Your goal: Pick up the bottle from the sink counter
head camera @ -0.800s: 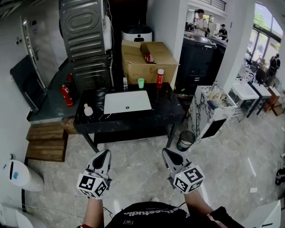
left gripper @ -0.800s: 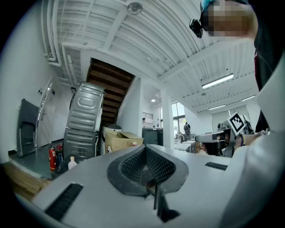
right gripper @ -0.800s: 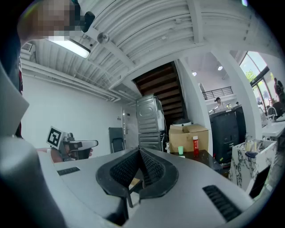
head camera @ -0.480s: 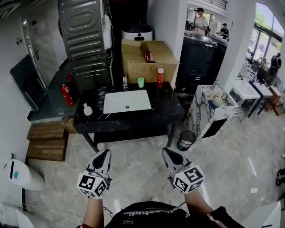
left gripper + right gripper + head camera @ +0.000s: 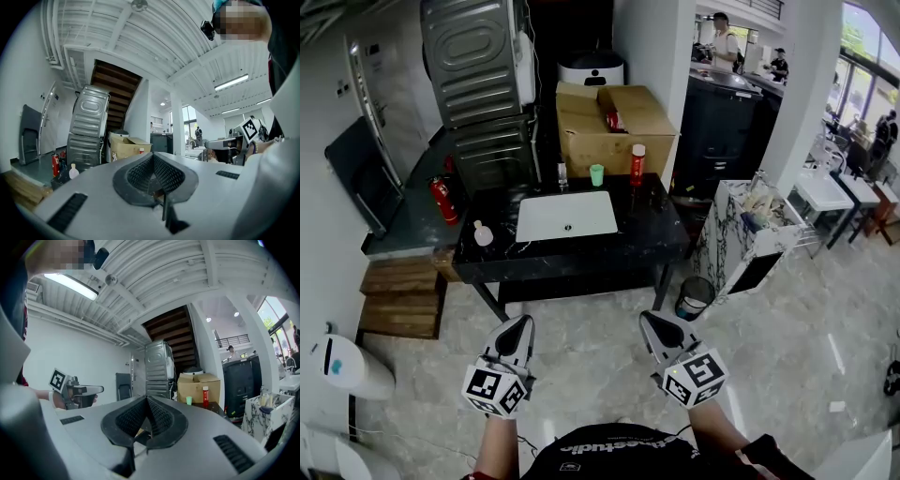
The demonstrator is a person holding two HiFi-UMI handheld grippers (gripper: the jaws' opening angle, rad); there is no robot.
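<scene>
Sink basin, head view only

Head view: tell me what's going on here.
A person stands back from the black sink counter, holding the left gripper and the right gripper low in front, well short of it. Both have their jaws together and hold nothing. On the counter a pale bottle sits near the left end, and a red bottle and a green cup stand along the back. Nothing has been picked up yet.
</scene>
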